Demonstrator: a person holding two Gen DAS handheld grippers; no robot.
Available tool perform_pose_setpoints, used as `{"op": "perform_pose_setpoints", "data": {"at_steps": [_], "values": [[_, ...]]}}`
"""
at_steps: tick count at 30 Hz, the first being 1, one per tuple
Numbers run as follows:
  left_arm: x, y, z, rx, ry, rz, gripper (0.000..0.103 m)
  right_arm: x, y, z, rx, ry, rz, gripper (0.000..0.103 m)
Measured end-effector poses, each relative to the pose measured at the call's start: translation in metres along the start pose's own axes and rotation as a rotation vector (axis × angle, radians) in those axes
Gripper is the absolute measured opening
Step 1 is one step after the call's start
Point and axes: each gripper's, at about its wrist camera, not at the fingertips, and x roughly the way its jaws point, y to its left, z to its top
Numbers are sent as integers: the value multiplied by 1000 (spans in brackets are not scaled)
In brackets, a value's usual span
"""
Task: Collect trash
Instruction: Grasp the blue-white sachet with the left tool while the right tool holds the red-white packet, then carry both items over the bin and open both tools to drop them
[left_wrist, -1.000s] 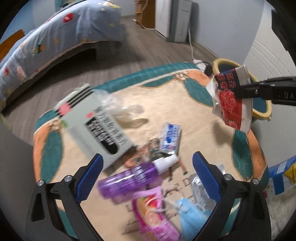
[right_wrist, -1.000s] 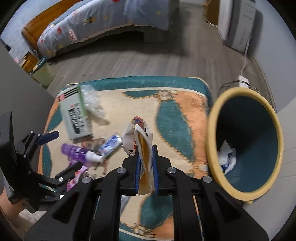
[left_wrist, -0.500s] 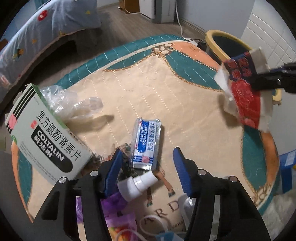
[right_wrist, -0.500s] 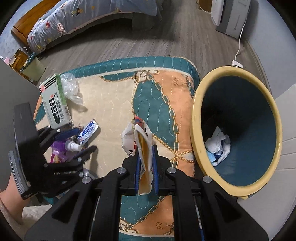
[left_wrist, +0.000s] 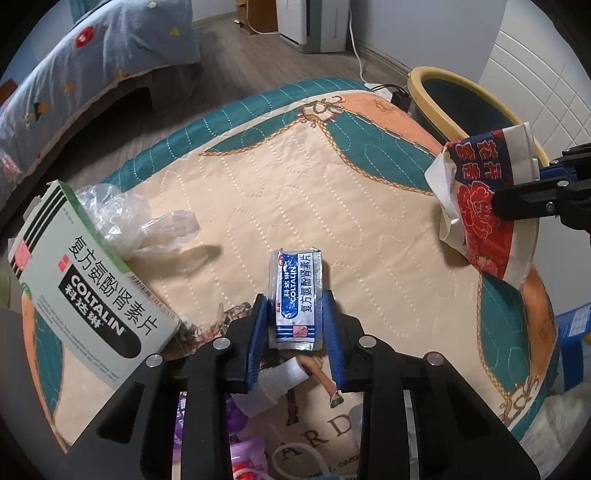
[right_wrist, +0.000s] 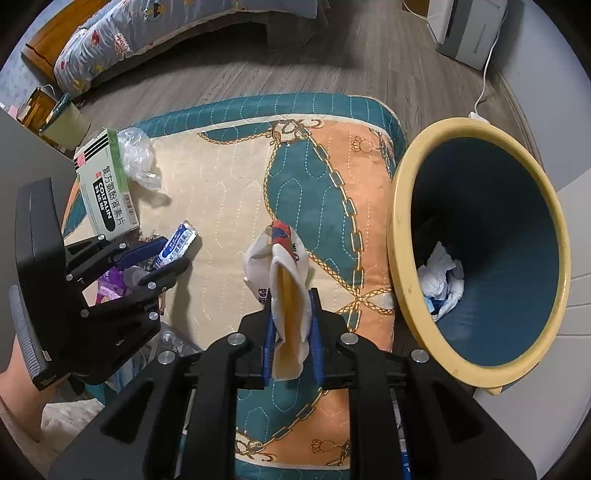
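Now, your left gripper (left_wrist: 295, 325): its jaws are closing around the blue and white Coltalin packet (left_wrist: 297, 298), which lies flat on the quilted mat (left_wrist: 332, 206).
Your right gripper (right_wrist: 291, 325): its jaws are opening a little, with the red and white wrapper (right_wrist: 284, 273) still between them.
Trash bin (right_wrist: 406, 266): it sits just right of the mat, with crumpled paper (right_wrist: 441, 275) inside.
Box (left_wrist: 85, 291): the Coltalin box lies at the mat's left, touching a clear plastic bag (left_wrist: 136, 221).

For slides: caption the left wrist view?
Left gripper closing on sachet; right gripper holds wrapper near bin.
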Motion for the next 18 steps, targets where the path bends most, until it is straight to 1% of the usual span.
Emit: {"op": "perform_pose_setpoints", "data": {"at_steps": [3,5,11,14,18], "values": [[-4,3,-1,-4,-11,-7,31,-2,-1,1,8,-2,13,16],[-10,4,1,-7,-31,-12,31,-7,-3,3,19,-18,22,14],[-38,6,12,-27,-113,-37,31,-32,-14,14,50,-102,36,14],[-53,1,17,-30,-154,-58,31,-47,-27,19,80,-147,35,14],[-65,-12,18,-2,-186,-70,31,-60,-49,18,140,-179,43,14]]}}
